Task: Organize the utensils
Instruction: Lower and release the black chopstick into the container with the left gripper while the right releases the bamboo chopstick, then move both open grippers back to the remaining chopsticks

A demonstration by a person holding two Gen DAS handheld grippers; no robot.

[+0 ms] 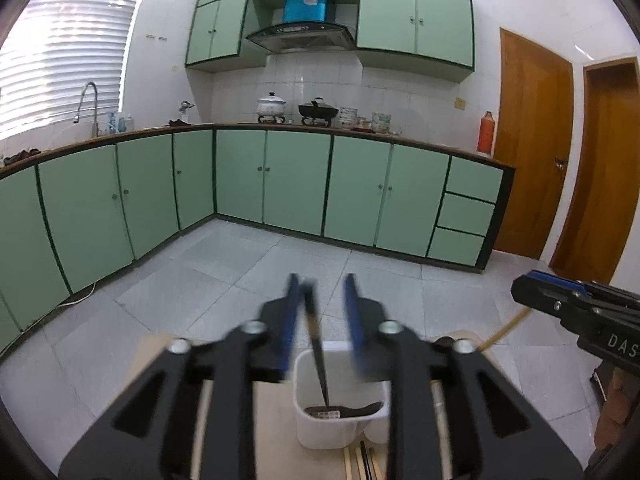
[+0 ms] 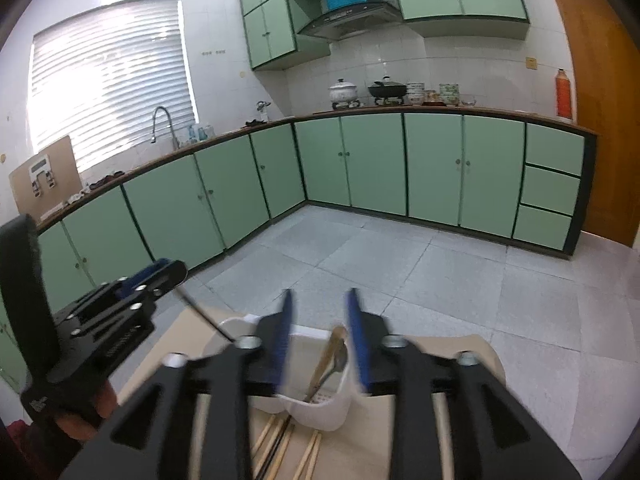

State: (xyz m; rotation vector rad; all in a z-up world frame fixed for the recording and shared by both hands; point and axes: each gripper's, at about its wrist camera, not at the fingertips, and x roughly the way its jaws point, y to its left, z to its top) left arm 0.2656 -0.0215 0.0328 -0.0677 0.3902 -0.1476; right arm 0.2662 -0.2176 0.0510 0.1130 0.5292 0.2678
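Note:
A white utensil holder (image 1: 340, 420) stands on a beige table (image 1: 276, 432). A black utensil (image 1: 318, 356) with a dark slotted head leans in the holder's compartment. My left gripper (image 1: 322, 300) is open above it, the utensil's handle close to the left finger, apart from the right. In the right wrist view the white holder (image 2: 320, 408) holds a metal spoon and a wooden utensil (image 2: 330, 360). My right gripper (image 2: 318, 312) is open above them. The left gripper (image 2: 160, 276) shows there at the left with the black handle (image 2: 204, 316) slanting from it.
Several chopsticks (image 2: 280, 448) lie on the table in front of the holder. Green kitchen cabinets (image 1: 296, 180) line the far walls beyond a grey tiled floor (image 1: 240, 272). The right gripper's body (image 1: 580, 308) shows at the right of the left wrist view.

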